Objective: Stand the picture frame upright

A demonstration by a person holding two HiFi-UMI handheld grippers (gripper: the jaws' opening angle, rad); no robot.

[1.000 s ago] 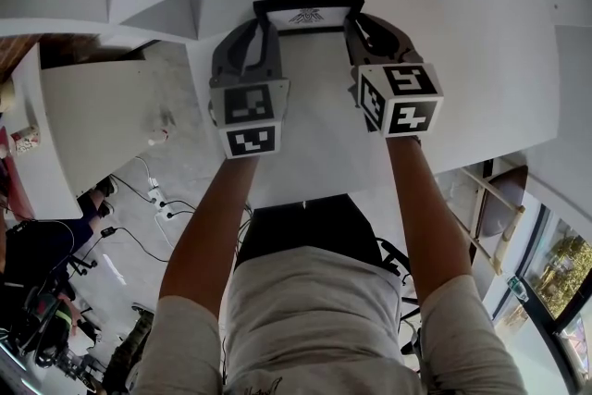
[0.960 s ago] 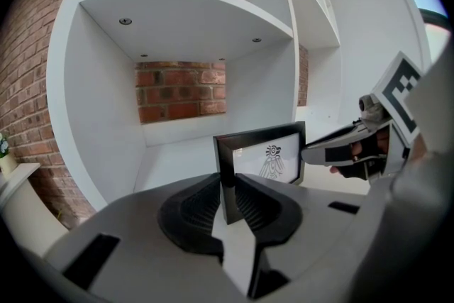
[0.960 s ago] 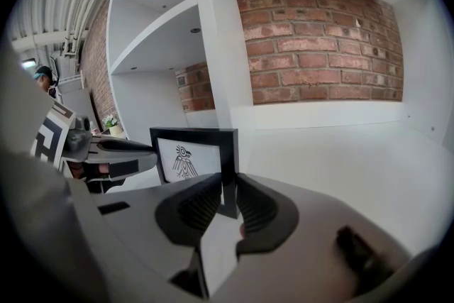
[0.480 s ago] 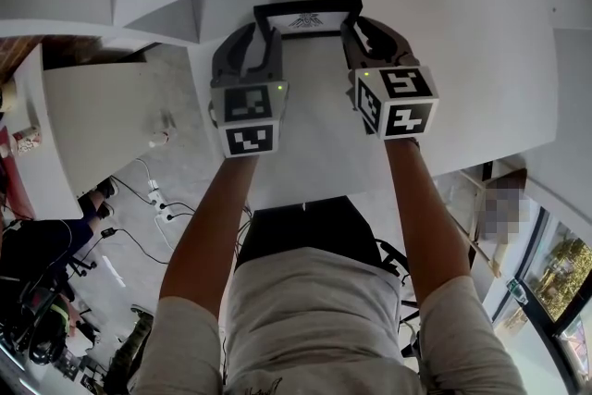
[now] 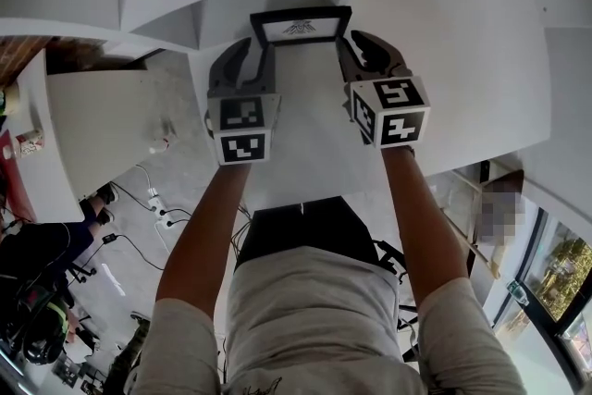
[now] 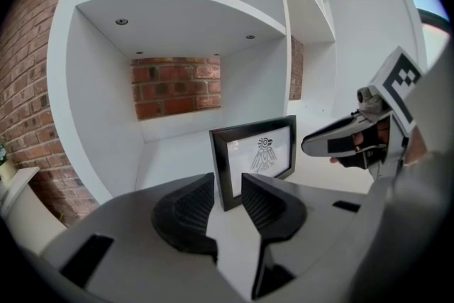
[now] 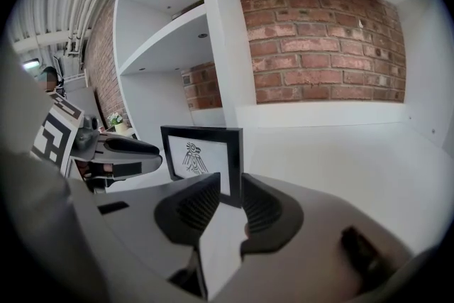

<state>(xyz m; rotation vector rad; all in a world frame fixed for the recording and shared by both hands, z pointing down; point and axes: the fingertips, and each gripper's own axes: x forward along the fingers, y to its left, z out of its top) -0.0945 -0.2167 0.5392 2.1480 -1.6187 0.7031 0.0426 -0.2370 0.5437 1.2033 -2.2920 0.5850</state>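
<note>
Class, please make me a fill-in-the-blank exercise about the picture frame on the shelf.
The black rectangular picture frame stands ___ on the white shelf.
The line drawing inside it shows a ___.
The red wall behind the shelf is made of ___.
Missing words: upright, bird, brick.

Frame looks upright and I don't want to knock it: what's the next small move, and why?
Probably open the right gripper. The picture frame stands upright on the shelf; the left gripper's jaws have just been opening and stand clear of its left edge, while the right jaws closely flank its right edge.
</note>
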